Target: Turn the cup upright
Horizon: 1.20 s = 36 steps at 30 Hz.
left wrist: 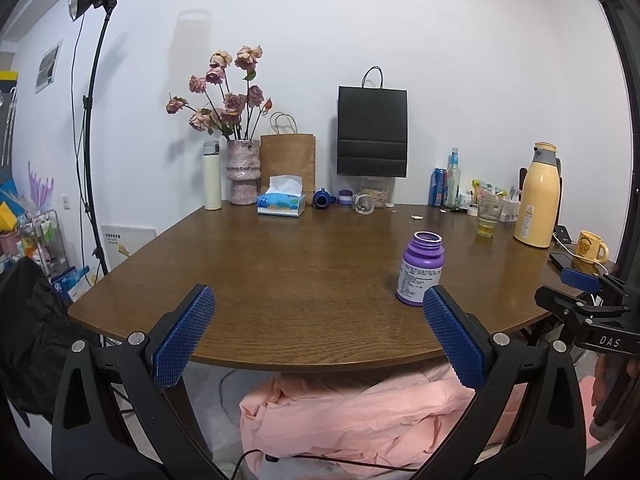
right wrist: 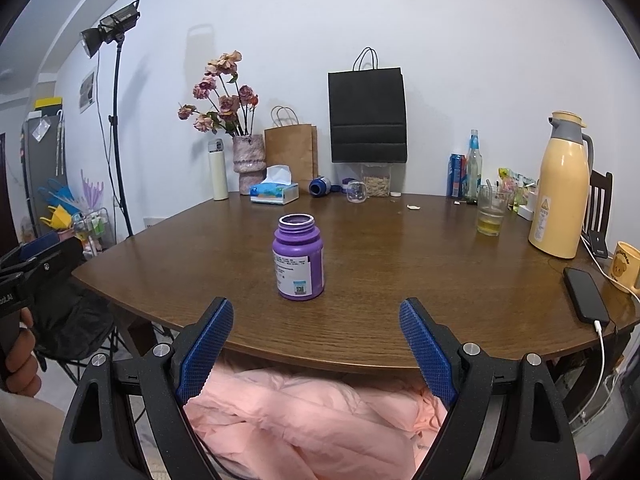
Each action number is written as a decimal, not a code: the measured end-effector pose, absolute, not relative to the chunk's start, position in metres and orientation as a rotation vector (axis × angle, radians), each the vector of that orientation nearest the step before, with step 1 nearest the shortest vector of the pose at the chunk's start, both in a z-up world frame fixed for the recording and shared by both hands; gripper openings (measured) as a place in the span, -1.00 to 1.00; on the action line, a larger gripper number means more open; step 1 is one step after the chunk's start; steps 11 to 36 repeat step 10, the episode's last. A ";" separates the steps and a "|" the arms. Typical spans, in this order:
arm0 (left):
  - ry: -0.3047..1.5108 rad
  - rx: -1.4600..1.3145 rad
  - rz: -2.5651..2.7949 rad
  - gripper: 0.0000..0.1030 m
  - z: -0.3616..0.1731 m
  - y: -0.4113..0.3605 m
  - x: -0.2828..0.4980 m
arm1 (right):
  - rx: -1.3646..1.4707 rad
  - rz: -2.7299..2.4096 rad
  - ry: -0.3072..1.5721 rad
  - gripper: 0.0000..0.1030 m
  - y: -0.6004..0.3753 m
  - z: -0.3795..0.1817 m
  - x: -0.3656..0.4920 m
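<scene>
A purple bottle-like cup (right wrist: pixel 298 258) with a white label stands upright, mouth up and uncapped, on the brown wooden table (right wrist: pixel 400 280). It also shows in the left wrist view (left wrist: pixel 421 268), right of centre. My right gripper (right wrist: pixel 316 312) is open and empty, just in front of the cup at the table's near edge. My left gripper (left wrist: pixel 318 300) is open and empty, to the left of the cup, at the near edge. The right gripper's tip shows at the right of the left wrist view (left wrist: pixel 580 296).
At the back stand a white flask (right wrist: pixel 218 170), flower vase (right wrist: pixel 249 164), tissue box (right wrist: pixel 274 192), paper bags (right wrist: pixel 367 114), a lying blue bottle (right wrist: pixel 320 186) and small glass (right wrist: pixel 357 192). At right: drink glass (right wrist: pixel 491 210), yellow thermos jug (right wrist: pixel 560 188), phone (right wrist: pixel 586 294), yellow mug (right wrist: pixel 625 266).
</scene>
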<state>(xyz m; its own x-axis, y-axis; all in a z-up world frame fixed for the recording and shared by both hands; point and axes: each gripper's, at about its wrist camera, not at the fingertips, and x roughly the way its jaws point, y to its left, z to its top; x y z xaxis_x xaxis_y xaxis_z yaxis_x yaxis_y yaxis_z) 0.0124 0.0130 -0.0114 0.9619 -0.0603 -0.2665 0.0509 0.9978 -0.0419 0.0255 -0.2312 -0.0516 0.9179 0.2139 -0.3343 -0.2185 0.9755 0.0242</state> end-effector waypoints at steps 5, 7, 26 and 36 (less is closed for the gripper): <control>0.256 -0.023 -0.048 1.00 -0.009 0.011 0.011 | -0.014 0.227 0.349 0.74 -0.231 -0.052 0.027; 0.249 -0.020 -0.048 1.00 -0.009 0.011 0.009 | -0.012 0.228 0.348 0.74 -0.230 -0.052 0.027; 0.265 -0.012 -0.085 1.00 -0.011 0.010 0.010 | -0.008 0.229 0.351 0.74 -0.230 -0.052 0.028; 0.265 -0.012 -0.085 1.00 -0.011 0.010 0.010 | -0.008 0.229 0.351 0.74 -0.230 -0.052 0.028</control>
